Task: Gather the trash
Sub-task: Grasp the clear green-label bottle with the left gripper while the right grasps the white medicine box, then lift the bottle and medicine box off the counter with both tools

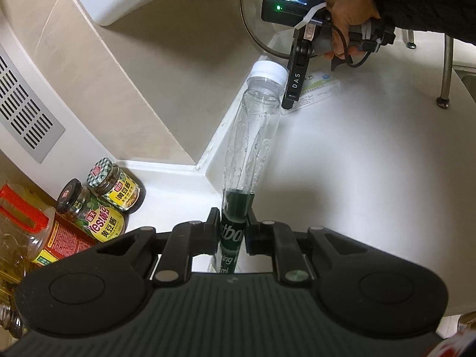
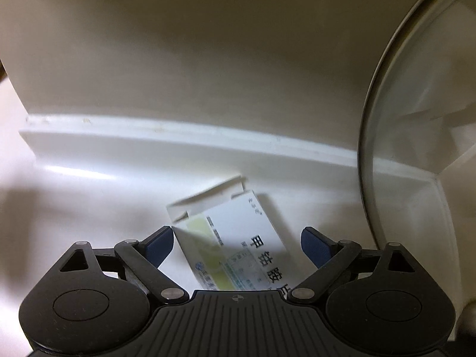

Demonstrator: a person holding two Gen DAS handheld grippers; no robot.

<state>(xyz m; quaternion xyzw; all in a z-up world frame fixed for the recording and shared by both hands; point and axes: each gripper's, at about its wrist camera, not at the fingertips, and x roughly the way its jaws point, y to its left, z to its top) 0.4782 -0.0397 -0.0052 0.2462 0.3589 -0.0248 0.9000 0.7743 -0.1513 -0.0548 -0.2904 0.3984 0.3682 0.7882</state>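
The left gripper (image 1: 233,223) is seen clamped shut around a held object, while the right gripper (image 2: 237,242) is held spread wide, gripped by the right hand (image 1: 349,20).

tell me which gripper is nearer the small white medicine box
Right. The right gripper hangs open straddling the medicine box; the left gripper is farther back, shut on the plastic bottle.

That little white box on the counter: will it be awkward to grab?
The small box is probably very light cardboard. Its end flap hangs open, so it may crush if squeezed. It lies flat on the glossy counter, so the open right claw might slide it.
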